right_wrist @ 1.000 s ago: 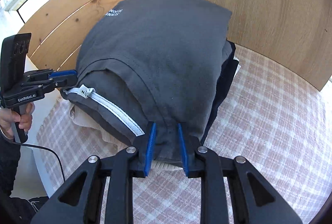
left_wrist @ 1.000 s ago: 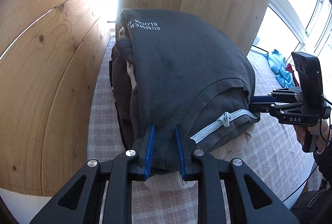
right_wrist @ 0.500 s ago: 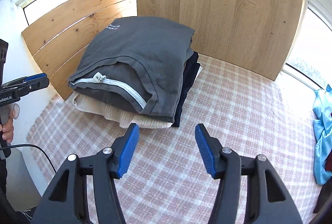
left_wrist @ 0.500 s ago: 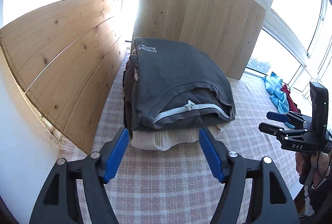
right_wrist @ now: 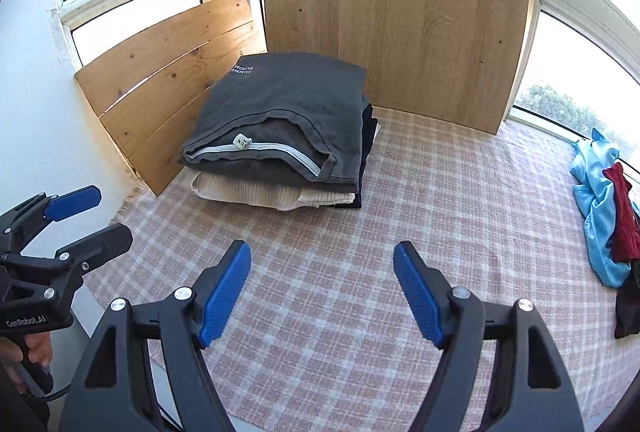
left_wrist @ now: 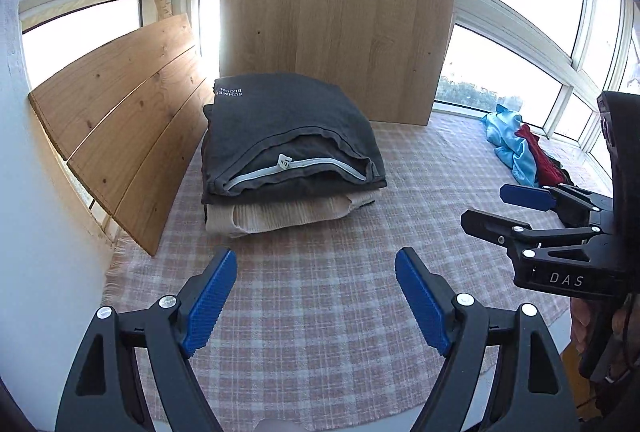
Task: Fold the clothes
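Left wrist view: folded clothes stack (left_wrist: 288,151) well beyond both empty, wide-open tools (left_wrist: 316,296).

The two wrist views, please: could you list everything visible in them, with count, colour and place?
grey garment: one, dark grey with white lettering and a pale zip, folded, top of the stack.
cream knit: one, cream, folded, under the grey garment.
dark garment: at least one, near black, edge showing at the stack's right side.
unfolded clothes: a heap, light blue and red with something dark, far right by the window.
checked cloth: one, pink and white, covering the surface.
slatted board: one, pine, leaning at left.
plain panel: one, light oak, upright behind the stack.
left gripper: black with blue pads, open, empty.
right gripper: same, open, empty.
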`<state>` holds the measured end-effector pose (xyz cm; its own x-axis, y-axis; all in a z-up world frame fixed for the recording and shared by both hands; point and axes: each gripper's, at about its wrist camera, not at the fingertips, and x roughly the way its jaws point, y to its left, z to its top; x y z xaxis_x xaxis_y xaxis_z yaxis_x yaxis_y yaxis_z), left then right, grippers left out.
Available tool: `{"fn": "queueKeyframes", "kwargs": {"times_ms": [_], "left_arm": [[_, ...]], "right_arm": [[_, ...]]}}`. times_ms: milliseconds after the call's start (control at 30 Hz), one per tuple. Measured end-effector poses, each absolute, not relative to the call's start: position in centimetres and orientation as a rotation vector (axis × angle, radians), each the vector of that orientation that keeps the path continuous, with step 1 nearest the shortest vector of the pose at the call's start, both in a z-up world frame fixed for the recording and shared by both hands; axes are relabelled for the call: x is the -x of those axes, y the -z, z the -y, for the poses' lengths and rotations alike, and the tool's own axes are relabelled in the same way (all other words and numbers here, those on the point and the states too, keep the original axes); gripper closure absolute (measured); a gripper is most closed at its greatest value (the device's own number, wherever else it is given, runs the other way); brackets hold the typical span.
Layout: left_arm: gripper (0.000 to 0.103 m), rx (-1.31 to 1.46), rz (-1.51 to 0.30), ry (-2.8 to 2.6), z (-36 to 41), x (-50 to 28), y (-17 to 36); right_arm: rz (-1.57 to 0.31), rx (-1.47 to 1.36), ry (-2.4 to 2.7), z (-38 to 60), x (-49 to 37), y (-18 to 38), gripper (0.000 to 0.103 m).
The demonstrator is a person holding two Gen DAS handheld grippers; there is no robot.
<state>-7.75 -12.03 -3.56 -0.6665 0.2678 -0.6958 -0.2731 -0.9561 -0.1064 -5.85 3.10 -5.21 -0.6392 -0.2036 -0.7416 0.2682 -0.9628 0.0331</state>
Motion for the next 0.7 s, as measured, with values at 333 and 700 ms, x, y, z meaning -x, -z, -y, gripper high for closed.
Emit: {"fn": "queueKeyframes", "kwargs": {"times_ms": [333,700], "left_arm": [[0.023,1.091,0.053,-2.691,11.0,3.2,2.0],[0.023,1.152,0.076,-2.799,6.8,-3.1,1.6]], "right_arm": [[-0.174,-1.109,2.652,-3.9,1.7,3.2,0.029],[-0.213,-1.096,2.615,-9.1,-3.4,2.5,0.029]]}}
